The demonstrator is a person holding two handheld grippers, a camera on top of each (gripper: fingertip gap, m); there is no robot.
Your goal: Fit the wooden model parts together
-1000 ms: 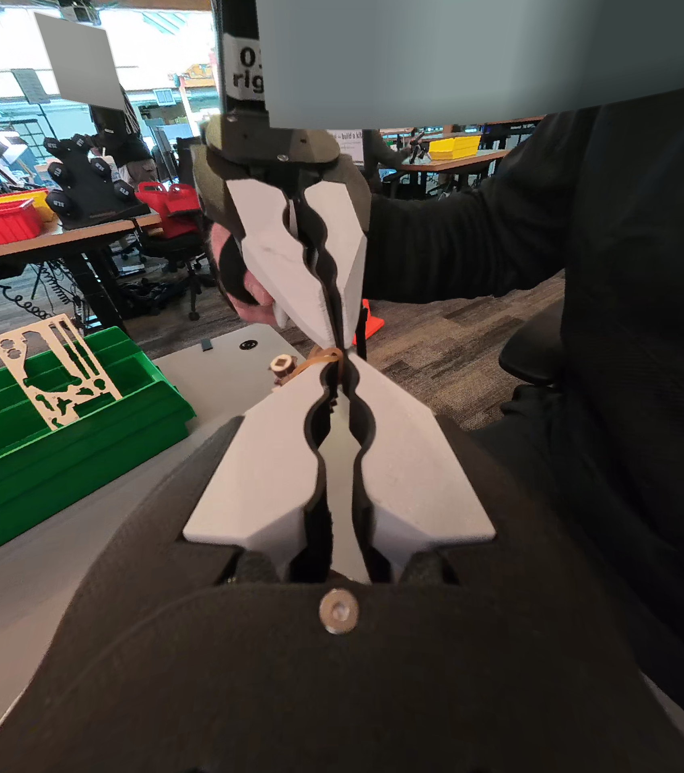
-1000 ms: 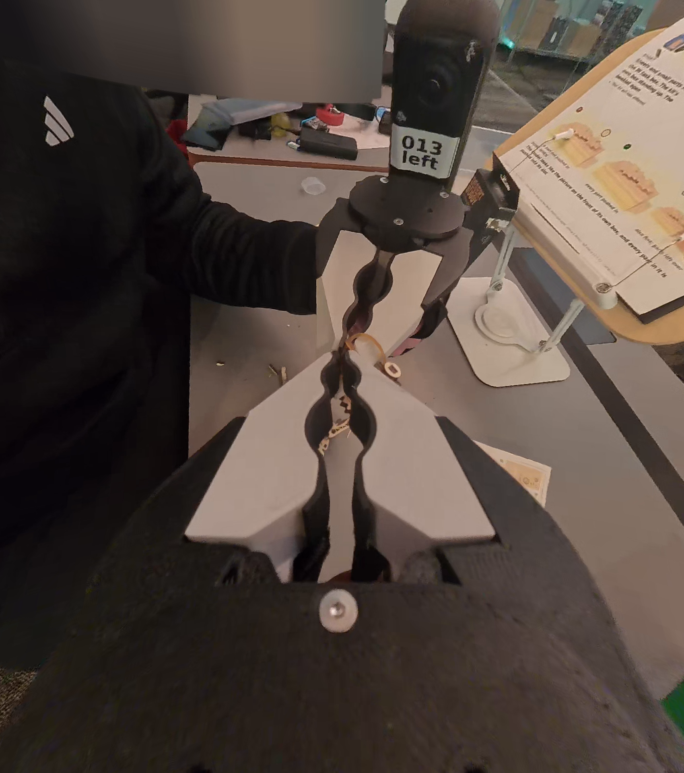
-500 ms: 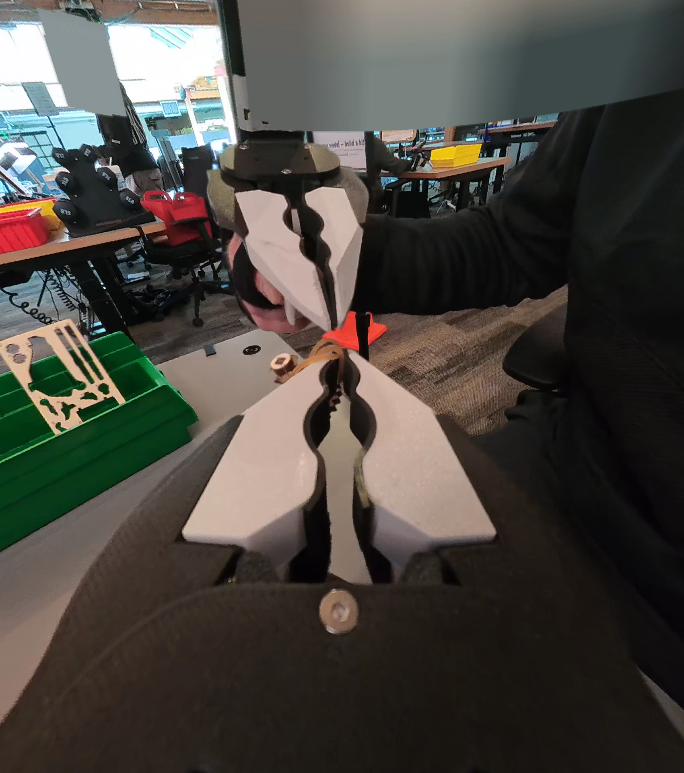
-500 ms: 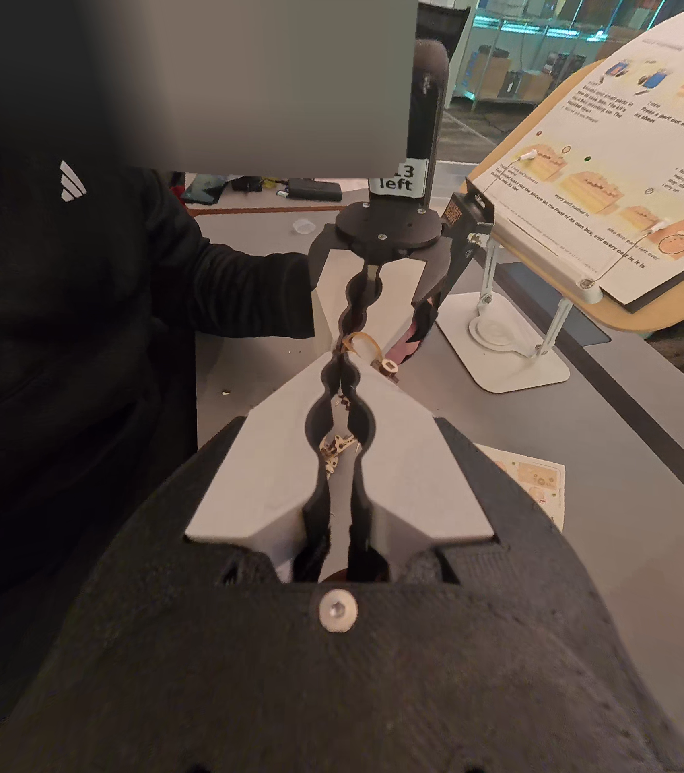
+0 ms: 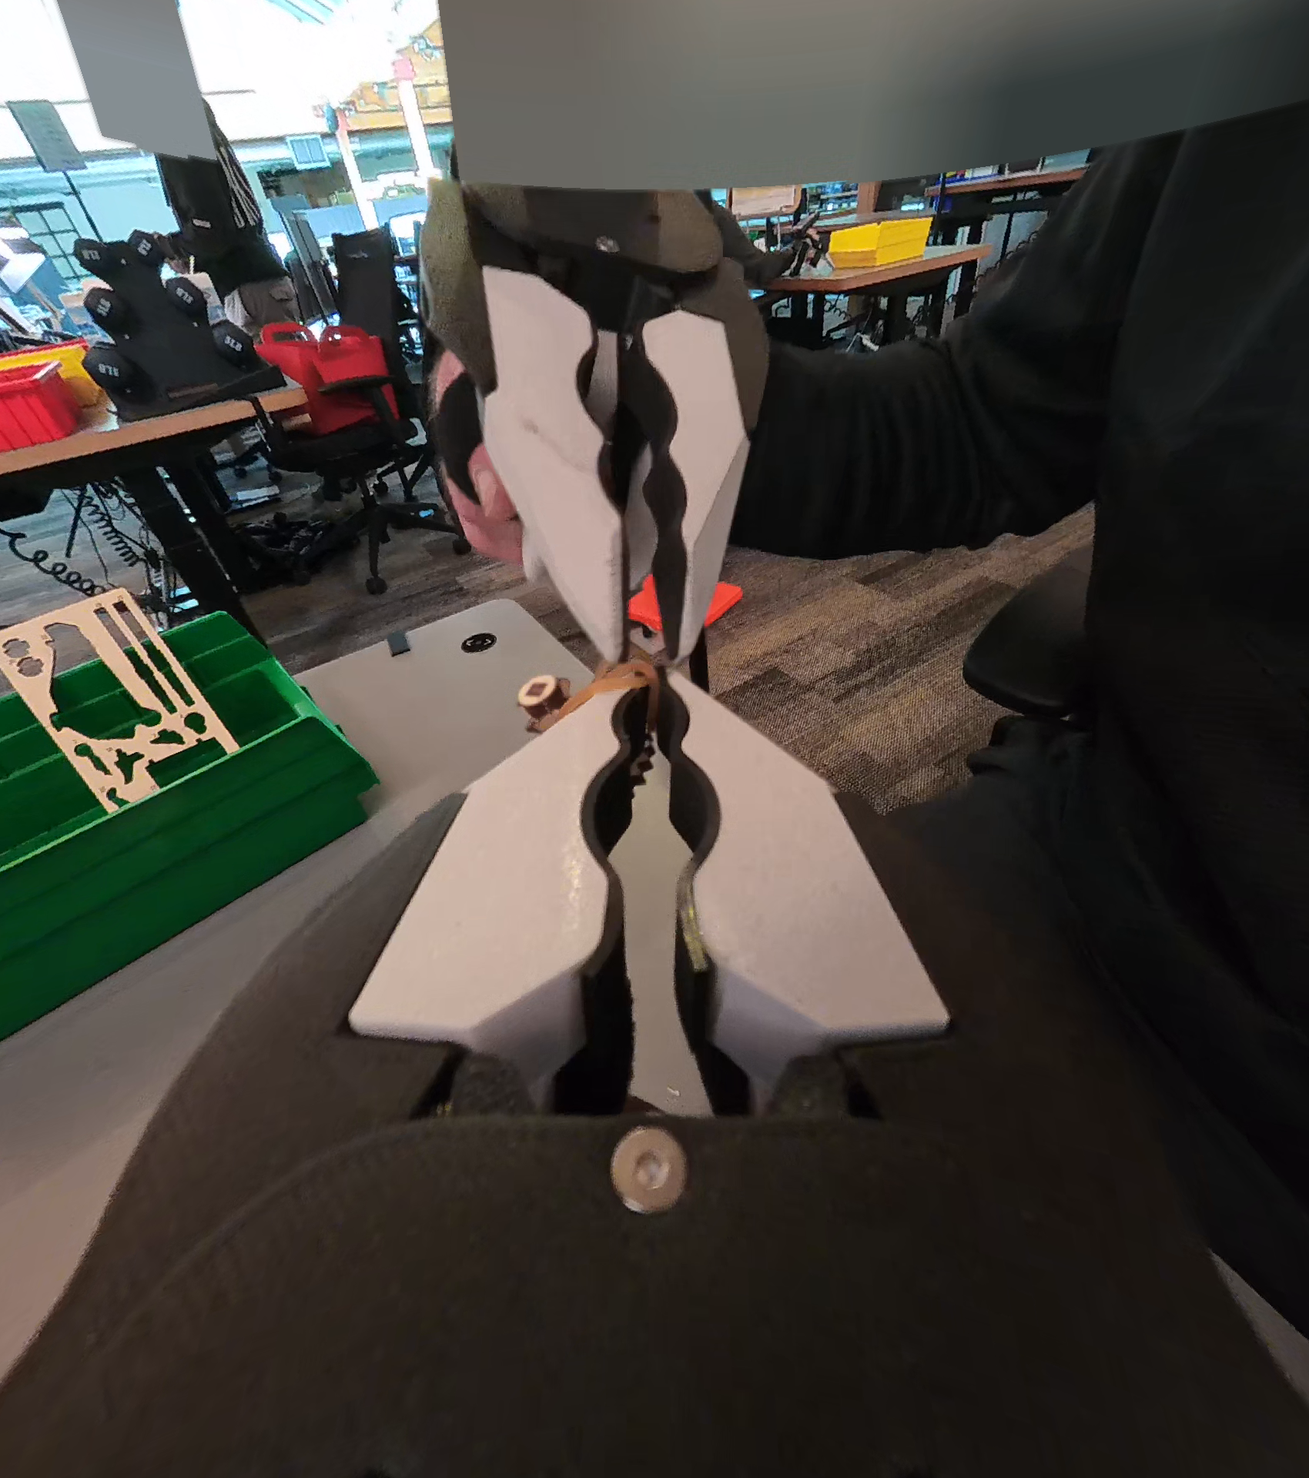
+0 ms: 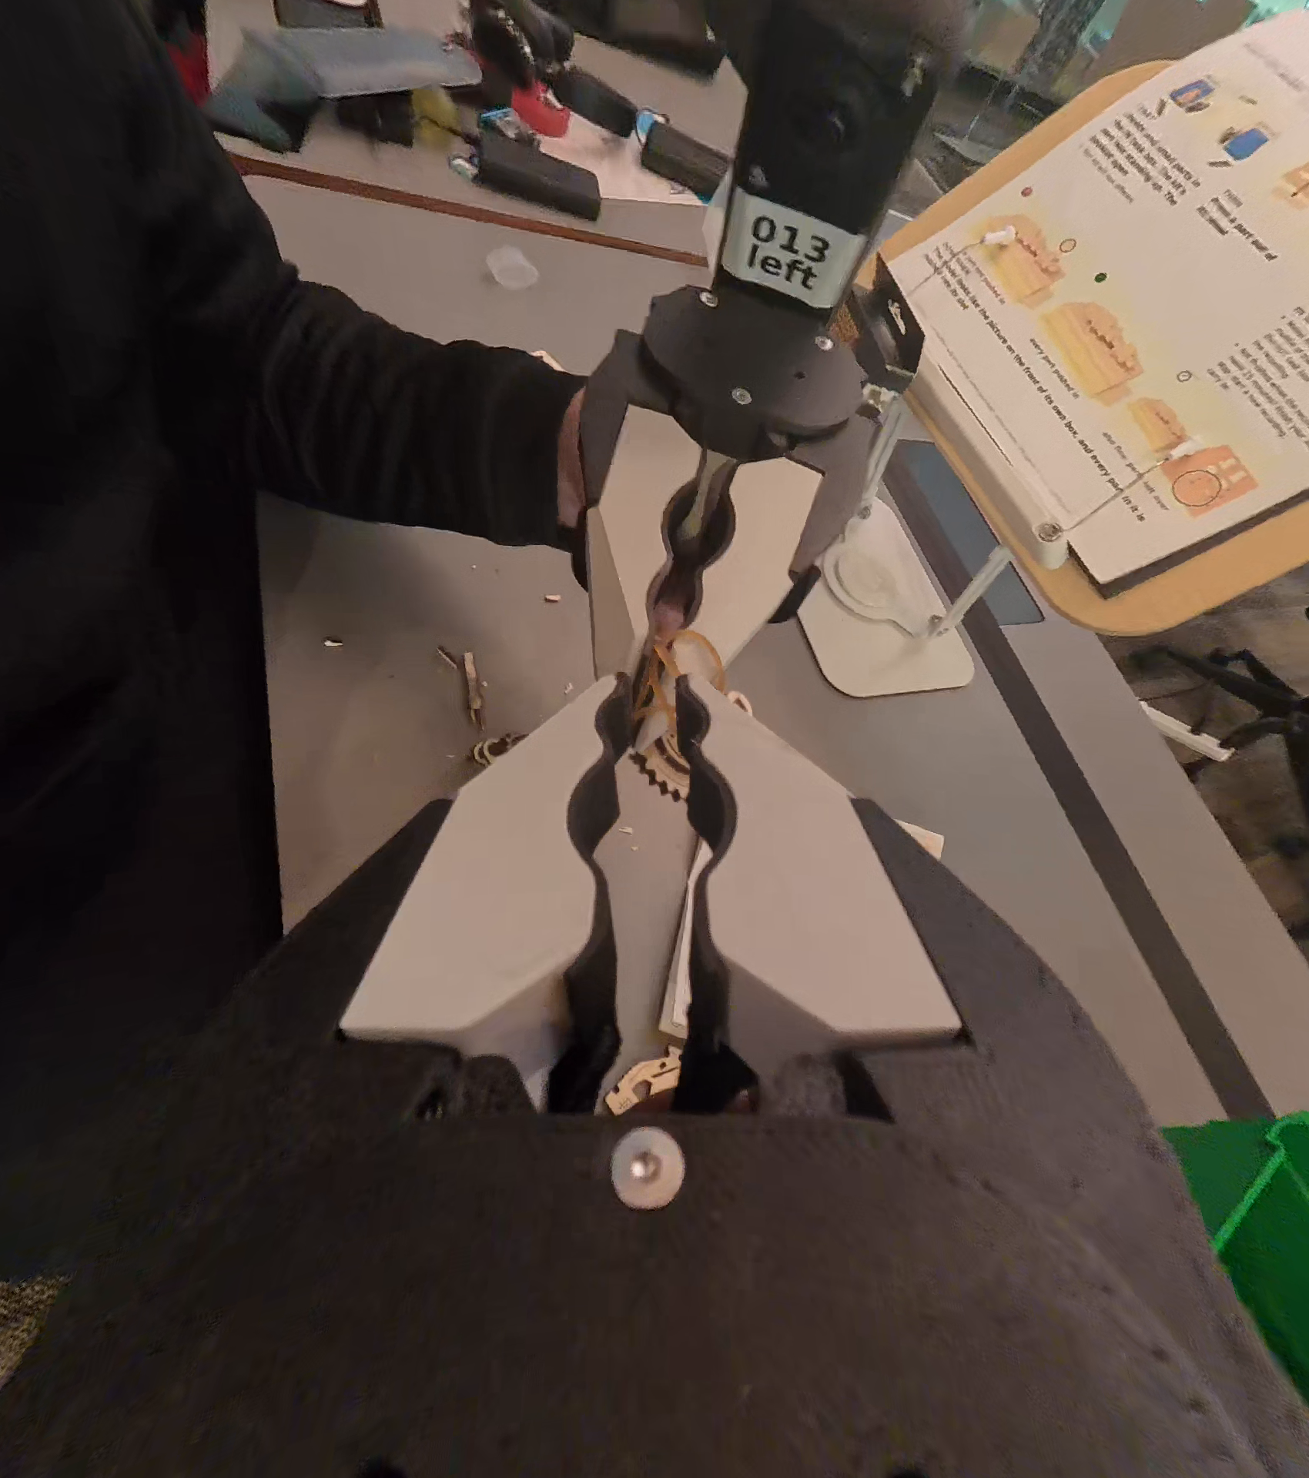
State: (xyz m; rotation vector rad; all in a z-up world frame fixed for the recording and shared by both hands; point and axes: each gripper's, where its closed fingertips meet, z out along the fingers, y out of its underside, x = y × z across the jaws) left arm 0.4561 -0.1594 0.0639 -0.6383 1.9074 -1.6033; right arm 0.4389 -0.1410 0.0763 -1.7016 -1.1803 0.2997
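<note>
My left gripper (image 5: 647, 700) and right gripper (image 6: 647, 688) meet tip to tip above the grey table (image 6: 411, 592). Both are shut on one small wooden part (image 5: 543, 694) that has a round peg end and a tan rubber band (image 6: 695, 649) looped on it. A toothed wooden gear (image 6: 663, 769) shows just under the tips. I cannot tell whether it is joined to the held part. In the left wrist view the right gripper (image 5: 639, 656) comes down from above. In the right wrist view the left gripper (image 6: 658, 640) does the same.
A green bin (image 5: 115, 848) at my left holds a punched-out wooden sheet (image 5: 107, 704). An open instruction book (image 6: 1163, 304) rests on a stand with a white base (image 6: 887, 640). Wood scraps (image 6: 474, 688) lie on the table. A person's dark sleeves flank both grippers. Less than 4 cm separates the two grippers' tips.
The right gripper had pulled slightly away from the left one and is now back tip to tip and closer. The right wrist view has tilted down toward the table. Both grippers stay shut.
</note>
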